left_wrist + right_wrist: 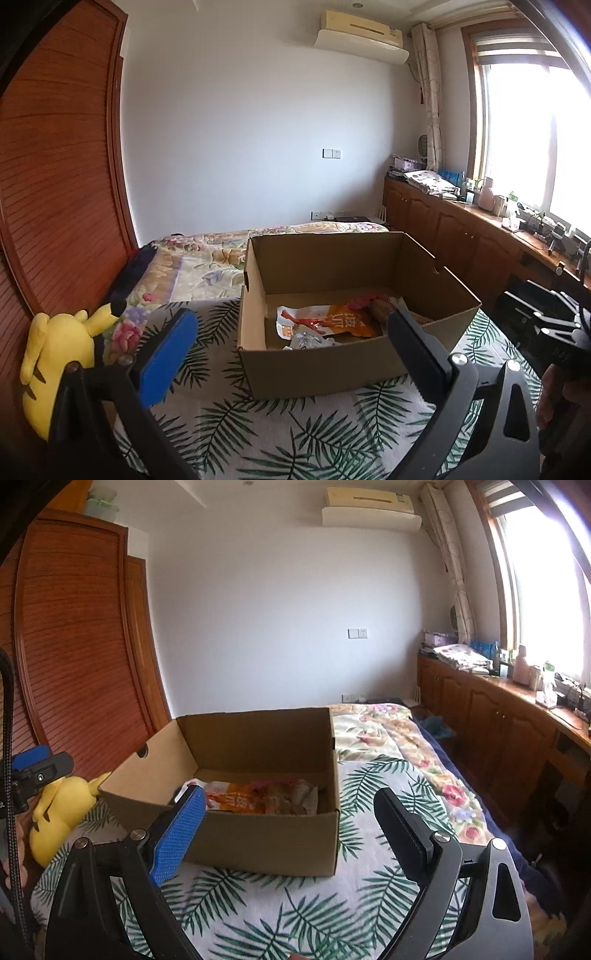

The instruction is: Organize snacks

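Cardboard box (332, 354) of snack packets (325, 321) on leaf-print bedspread (295, 904), left hand-held gripper (291, 339) and right hand-held gripper (291, 823) both wide open, empty

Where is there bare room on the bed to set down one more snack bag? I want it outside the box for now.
The leaf-print cover is bare right of the cardboard box, up to the floral quilt, and in front of the box toward both grippers. Left of the box it is tight: the yellow plush toy fills the gap by the wardrobe.
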Tool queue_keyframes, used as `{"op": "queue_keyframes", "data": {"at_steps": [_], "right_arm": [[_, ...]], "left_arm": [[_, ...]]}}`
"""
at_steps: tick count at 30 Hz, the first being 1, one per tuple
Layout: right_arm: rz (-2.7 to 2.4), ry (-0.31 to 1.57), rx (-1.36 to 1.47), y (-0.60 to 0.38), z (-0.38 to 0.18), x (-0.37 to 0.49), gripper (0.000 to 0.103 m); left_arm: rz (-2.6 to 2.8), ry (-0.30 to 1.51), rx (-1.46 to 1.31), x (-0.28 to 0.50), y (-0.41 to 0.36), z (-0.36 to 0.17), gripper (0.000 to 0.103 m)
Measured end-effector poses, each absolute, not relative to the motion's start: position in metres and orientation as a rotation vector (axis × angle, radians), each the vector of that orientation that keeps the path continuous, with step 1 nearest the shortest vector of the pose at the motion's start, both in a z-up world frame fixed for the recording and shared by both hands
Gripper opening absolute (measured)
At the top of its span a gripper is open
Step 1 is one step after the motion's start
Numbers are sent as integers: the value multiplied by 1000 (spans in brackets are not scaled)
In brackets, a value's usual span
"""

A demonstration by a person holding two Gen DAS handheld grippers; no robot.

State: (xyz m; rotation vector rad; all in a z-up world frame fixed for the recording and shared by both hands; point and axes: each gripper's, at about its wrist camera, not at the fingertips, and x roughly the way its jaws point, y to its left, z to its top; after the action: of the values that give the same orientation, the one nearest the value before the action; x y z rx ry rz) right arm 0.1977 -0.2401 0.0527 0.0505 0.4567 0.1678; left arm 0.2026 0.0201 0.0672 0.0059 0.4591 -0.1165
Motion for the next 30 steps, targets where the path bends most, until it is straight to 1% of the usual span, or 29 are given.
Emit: {"op": "queue_keyframes", "data": {"at_steps": [7, 18, 25, 30], "right_arm": [[175, 447, 34, -244, 62, 176, 94], [215, 409, 23, -243, 97, 122, 94], [239, 413, -4, -234, 101, 90, 94], [233, 393, -16, -233, 109, 68, 94]], "left_arm": [[-102, 459, 32, 174, 13, 66, 103], [-77, 440, 35, 111, 6, 83, 103], [-67, 443, 10, 75, 9, 87, 103], [-78, 420, 42, 55, 7, 98, 103]]}}
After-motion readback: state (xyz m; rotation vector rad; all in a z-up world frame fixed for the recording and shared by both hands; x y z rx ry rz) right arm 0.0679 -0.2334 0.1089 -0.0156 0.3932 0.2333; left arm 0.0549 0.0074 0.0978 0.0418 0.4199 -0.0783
